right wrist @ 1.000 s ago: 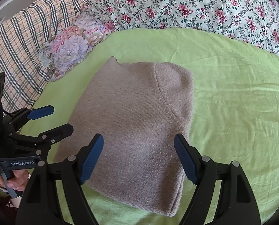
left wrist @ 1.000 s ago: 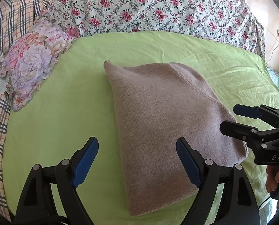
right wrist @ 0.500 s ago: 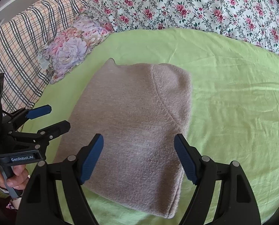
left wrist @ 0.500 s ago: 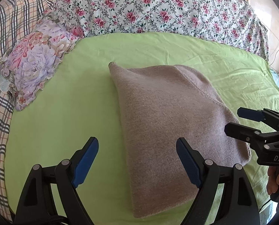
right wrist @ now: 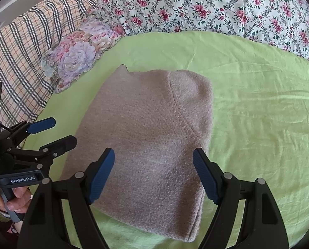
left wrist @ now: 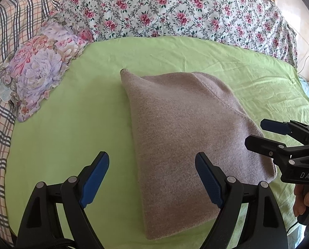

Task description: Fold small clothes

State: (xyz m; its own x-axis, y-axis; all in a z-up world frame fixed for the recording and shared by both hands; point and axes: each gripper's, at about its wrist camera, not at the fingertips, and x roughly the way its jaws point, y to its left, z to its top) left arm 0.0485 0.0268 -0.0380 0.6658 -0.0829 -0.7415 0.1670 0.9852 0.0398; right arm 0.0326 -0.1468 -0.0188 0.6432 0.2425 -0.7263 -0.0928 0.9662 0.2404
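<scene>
Knitwear is what I'm hovering over: a taupe knitted garment (left wrist: 187,145) is lying folded into a thick packet on the green sheet (left wrist: 61,124) of the bed, near edge toward me, one pointed corner sticking up at the far left. I'm holding my left gripper (left wrist: 152,178) above its near left part with the fingers (left wrist: 95,178) spread wide and pinching nothing, and my right gripper (right wrist: 154,174) above its near right part, equally spread and empty. I'm judging the risks now: if I'm closing on only the top layer, the packet is going to peel open and lose its shape; if I'm digging too deep, I'm catching the loose sheet along with the wool and dragging wrinkles under it. With both grippers sitting close together, I'm also risking knocking one against the other as I'm reaching in. The fuzzy knit looks soft and thick, so I'm expecting a bulky fold that could spring back. As for containers, I'm seeing none: no basket, box or drawer, only a floral pillow (left wrist: 36,74), a flowered quilt (left wrist: 175,10) and a checked blanket (right wrist: 19,51) beyond.
</scene>
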